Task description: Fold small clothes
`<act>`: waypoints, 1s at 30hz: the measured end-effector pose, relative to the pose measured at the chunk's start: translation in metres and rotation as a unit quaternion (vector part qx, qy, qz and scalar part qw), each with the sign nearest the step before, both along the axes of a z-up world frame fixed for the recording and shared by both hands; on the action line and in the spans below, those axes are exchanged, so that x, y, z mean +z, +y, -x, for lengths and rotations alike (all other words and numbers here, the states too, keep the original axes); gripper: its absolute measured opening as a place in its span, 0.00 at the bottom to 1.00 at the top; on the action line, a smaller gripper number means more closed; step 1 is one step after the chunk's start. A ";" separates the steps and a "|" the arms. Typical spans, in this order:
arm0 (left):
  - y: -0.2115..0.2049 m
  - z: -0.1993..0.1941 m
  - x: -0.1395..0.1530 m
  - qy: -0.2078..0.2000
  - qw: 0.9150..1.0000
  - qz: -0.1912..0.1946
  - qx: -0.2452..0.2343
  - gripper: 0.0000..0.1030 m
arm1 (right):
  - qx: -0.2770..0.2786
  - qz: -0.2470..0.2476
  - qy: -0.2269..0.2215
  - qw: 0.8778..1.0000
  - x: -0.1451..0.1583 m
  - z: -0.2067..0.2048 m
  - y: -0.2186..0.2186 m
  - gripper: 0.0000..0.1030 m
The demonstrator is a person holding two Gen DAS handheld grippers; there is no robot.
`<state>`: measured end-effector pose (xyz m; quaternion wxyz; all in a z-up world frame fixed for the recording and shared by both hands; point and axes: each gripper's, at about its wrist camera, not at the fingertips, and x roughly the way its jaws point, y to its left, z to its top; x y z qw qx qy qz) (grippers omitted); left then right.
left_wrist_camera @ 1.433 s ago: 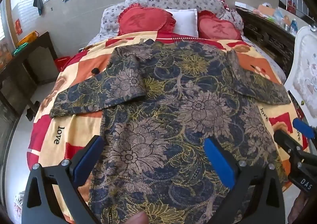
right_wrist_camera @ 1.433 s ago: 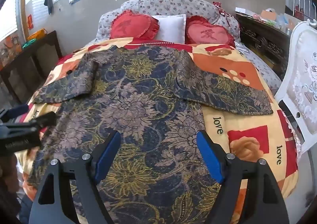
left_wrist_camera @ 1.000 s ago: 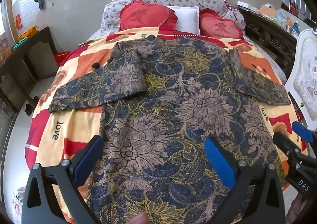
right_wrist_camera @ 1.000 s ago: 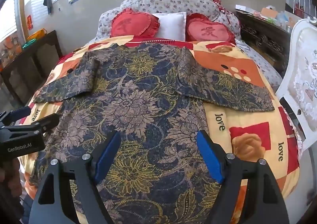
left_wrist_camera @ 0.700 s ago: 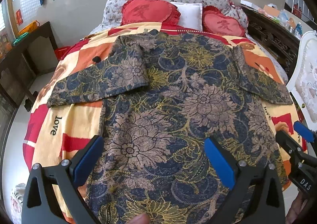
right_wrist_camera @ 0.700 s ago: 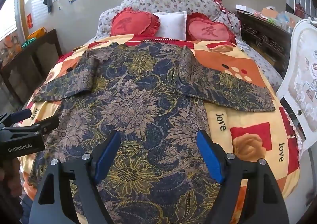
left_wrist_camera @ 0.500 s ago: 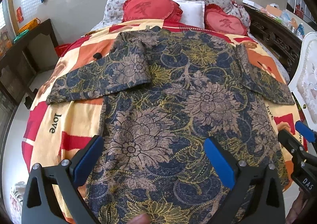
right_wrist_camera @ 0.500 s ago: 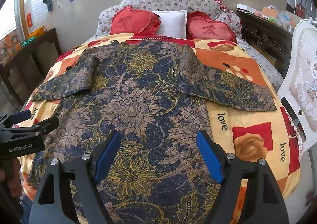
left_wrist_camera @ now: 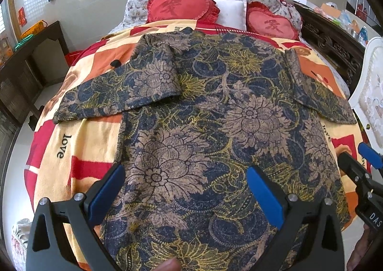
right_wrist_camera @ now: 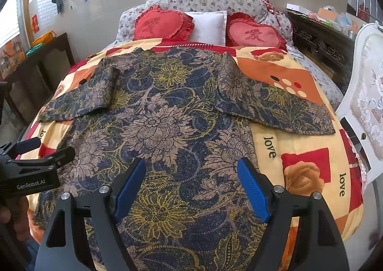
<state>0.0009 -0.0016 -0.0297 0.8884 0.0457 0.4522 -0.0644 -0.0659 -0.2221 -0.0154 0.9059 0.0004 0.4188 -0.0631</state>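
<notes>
And there it was: the floral shirt (left_wrist_camera: 215, 127) lay spread flat, back up, across the patterned blanket (left_wrist_camera: 79, 141) on the bed, collar at the far end toward the two red heart cushions (right_wrist_camera: 162, 23), hem at the near edge under my tools. Both sleeves stuck out, the left sleeve (left_wrist_camera: 119, 93) toward the dark sideboard, the right sleeve (right_wrist_camera: 275, 105) toward the white chair (right_wrist_camera: 368, 108).

My left claw (left_wrist_camera: 186, 192) hovered over the near left part of the shirt, blue pads spread wide, gripping nothing. My right claw (right_wrist_camera: 191, 189) hung over the near right part, likewise splayed and empty. No fold had been made; I judged this the lining-up before a first pinch.

Where could it slip? The cloth looked thin and loose, so a pinch could easily catch the blanket along with it and drag both. The hem seemed to hang over the near edge of the bed, so a careless tug might pull the shirt off. And if I lifted one side before the other, the body could skew and the fold come out crooked.
</notes>
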 end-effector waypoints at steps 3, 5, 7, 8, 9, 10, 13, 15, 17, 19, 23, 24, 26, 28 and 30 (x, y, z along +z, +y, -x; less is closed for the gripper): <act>0.001 0.001 0.000 0.001 1.000 0.000 0.002 1.00 | 0.000 0.001 0.001 1.000 0.000 0.000 0.001 0.94; 0.002 0.002 0.002 0.002 1.000 -0.001 0.003 1.00 | 0.001 0.001 0.002 1.000 0.000 0.000 0.001 0.94; 0.002 0.003 0.003 0.001 1.000 -0.002 0.002 1.00 | 0.001 0.000 0.002 1.000 0.000 0.000 0.002 0.94; 0.002 0.003 0.003 0.001 1.000 -0.002 0.002 1.00 | 0.001 0.000 0.002 1.000 0.000 0.000 0.002 0.94; 0.002 0.003 0.003 0.001 1.000 -0.001 0.002 1.00 | 0.002 0.000 0.001 1.000 0.000 0.000 0.002 0.94; 0.002 0.003 0.003 0.001 1.000 -0.001 0.002 1.00 | 0.002 0.001 0.001 1.000 0.000 0.000 0.002 0.94; 0.002 0.005 0.004 0.000 1.000 -0.003 0.001 1.00 | 0.003 0.000 -0.001 1.000 0.001 0.001 0.002 0.94; 0.002 0.005 0.004 0.000 1.000 -0.002 0.001 1.00 | 0.003 0.000 -0.002 1.000 0.002 0.002 0.002 0.94; 0.002 0.006 0.004 -0.001 1.000 -0.002 0.001 1.00 | 0.002 -0.001 -0.002 1.000 0.001 0.001 0.002 0.94; 0.001 0.006 0.004 -0.001 1.000 -0.004 0.000 1.00 | 0.002 -0.001 -0.002 1.000 0.004 0.003 0.004 0.94; 0.000 0.006 0.005 -0.008 1.000 -0.006 -0.009 1.00 | 0.003 -0.001 -0.003 1.000 0.006 0.004 0.004 0.94; -0.001 0.006 0.005 -0.012 1.000 -0.003 -0.017 1.00 | 0.002 -0.002 -0.003 1.000 0.007 0.004 0.004 0.94; 0.000 0.004 0.004 -0.012 1.000 0.011 -0.027 1.00 | 0.002 -0.002 -0.004 1.000 0.007 0.004 0.004 0.94; 0.000 0.002 0.000 -0.003 1.000 0.009 -0.028 1.00 | 0.003 -0.003 -0.003 1.000 0.007 0.004 0.004 0.94; 0.001 0.001 -0.004 0.003 1.000 0.004 -0.023 1.00 | 0.002 -0.003 -0.004 1.000 0.007 0.004 0.005 0.94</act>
